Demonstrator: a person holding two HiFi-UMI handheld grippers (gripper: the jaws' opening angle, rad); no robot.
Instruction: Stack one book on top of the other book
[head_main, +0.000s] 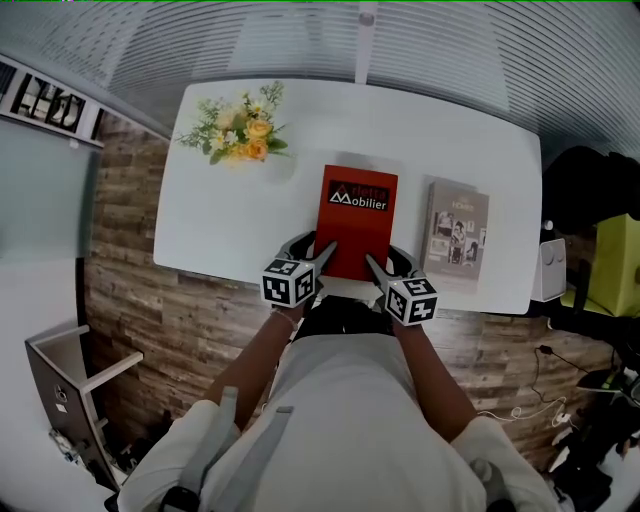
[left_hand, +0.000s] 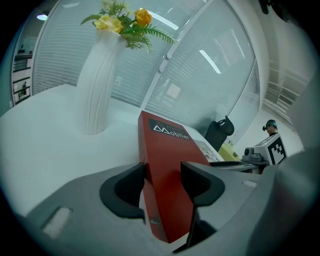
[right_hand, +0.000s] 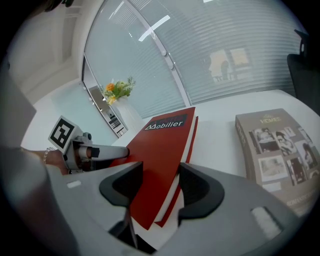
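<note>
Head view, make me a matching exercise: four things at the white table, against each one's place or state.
1. red hardcover book
2. grey-beige photo book
3. white vase of yellow flowers
4. right gripper

A. far left of the white table
B. lying flat, untouched, right side
C. clamped at both near corners
D. jaws shut on a book corner

Pairs: 1-C, 2-B, 3-A, 4-D

White rounded tabletop (head_main: 230, 225); a white vase of yellow flowers (head_main: 243, 135) stands on it; right of the vase and nearer the person, a red book (head_main: 358, 215); farther right of the vase, a grey book (head_main: 457, 232) lies flat.
</note>
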